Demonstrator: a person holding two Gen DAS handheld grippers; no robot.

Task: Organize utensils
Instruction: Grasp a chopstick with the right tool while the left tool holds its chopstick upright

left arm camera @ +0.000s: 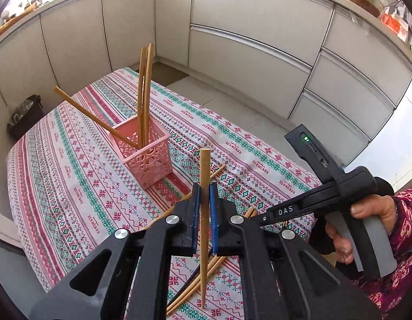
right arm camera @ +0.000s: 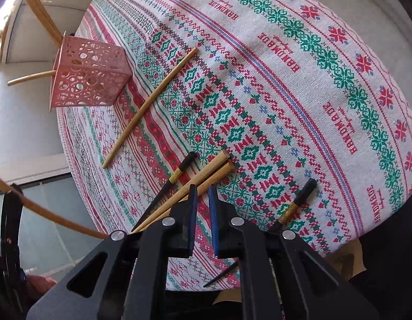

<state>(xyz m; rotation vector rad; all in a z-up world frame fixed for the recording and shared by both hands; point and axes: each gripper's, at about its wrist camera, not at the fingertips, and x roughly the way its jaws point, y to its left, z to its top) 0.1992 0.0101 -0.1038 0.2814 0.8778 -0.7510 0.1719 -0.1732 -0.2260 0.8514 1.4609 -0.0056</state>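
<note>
My left gripper (left arm camera: 204, 189) is shut on a light wooden chopstick (left arm camera: 205, 165), held upright above the patterned tablecloth (left arm camera: 72, 186). Behind it to the left stands a pink perforated basket (left arm camera: 150, 154) with three wooden chopsticks (left arm camera: 144, 93) leaning in it. My right gripper (right arm camera: 203, 189) hangs low over the cloth, jaws nearly together with only cloth showing between them. Just left of its tips lie two wooden chopsticks (right arm camera: 214, 172) and a black chopstick (right arm camera: 179, 176). Another black chopstick (right arm camera: 299, 200) lies to its right, and a single wooden one (right arm camera: 152, 101) lies nearer the basket (right arm camera: 91, 77).
Grey kitchen cabinets (left arm camera: 246, 53) wrap around behind the table, with tiled floor between. A dark bin (left arm camera: 24, 117) stands at the far left. A person's hand (left arm camera: 371, 210) in a patterned sleeve grips the right tool. The table edge (right arm camera: 72, 160) drops off at the left.
</note>
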